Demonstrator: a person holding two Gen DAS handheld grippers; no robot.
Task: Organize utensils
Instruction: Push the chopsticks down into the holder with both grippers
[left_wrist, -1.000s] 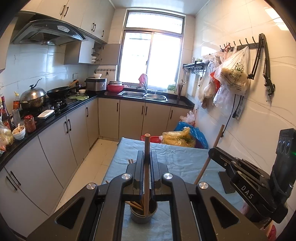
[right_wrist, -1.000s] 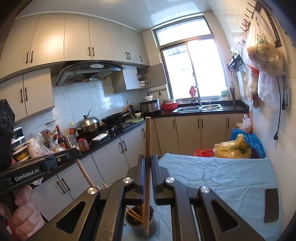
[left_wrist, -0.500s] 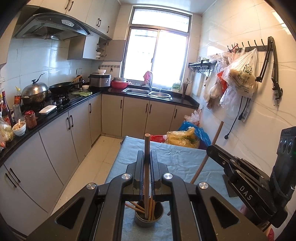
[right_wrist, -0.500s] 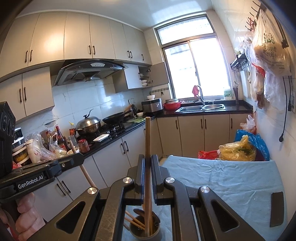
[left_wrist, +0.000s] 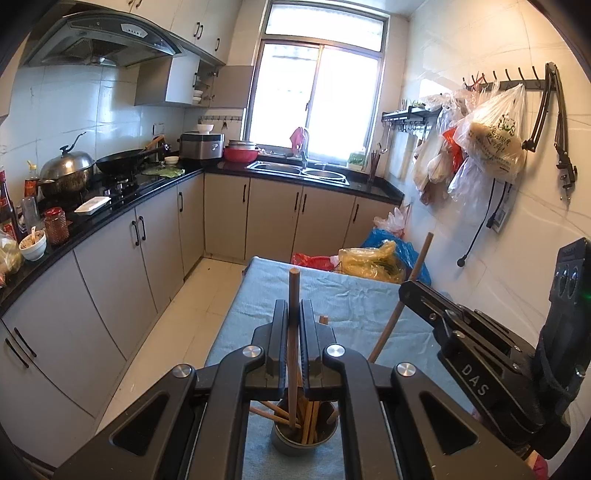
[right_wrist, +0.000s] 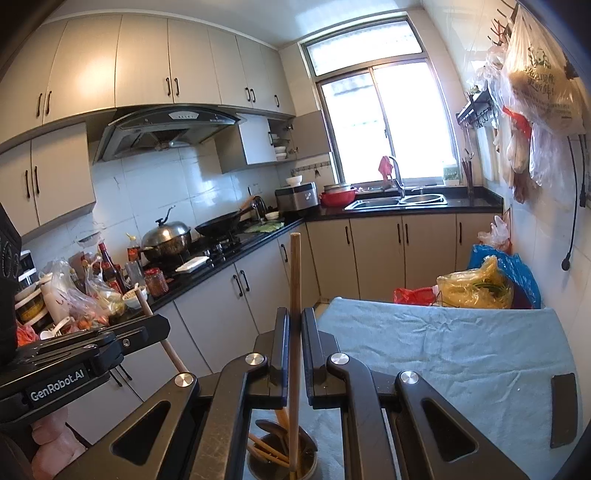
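Note:
A grey metal utensil cup (left_wrist: 304, 441) stands on the blue cloth of the table (left_wrist: 354, 299), holding several wooden chopsticks and a spoon; it also shows in the right wrist view (right_wrist: 282, 463). My left gripper (left_wrist: 294, 306) is shut on a wooden stick (left_wrist: 293, 291) whose lower end is inside the cup. My right gripper (right_wrist: 295, 314) holds another wooden stick (right_wrist: 294, 266) between its jaws, which stand slightly apart; its lower end is in the cup. The right gripper shows in the left view (left_wrist: 476, 354), the left gripper in the right view (right_wrist: 74, 354).
A black flat object (right_wrist: 563, 410) lies on the cloth at the right. Plastic bags (left_wrist: 373, 258) sit beyond the table's far edge. Cabinets and a cluttered counter (left_wrist: 74, 229) run along the left, a tiled wall with hanging bags (left_wrist: 491, 140) on the right.
Both sticks have come down into the cup, which now sits closer under the grippers. The right gripper's jaws have parted slightly around its stick.

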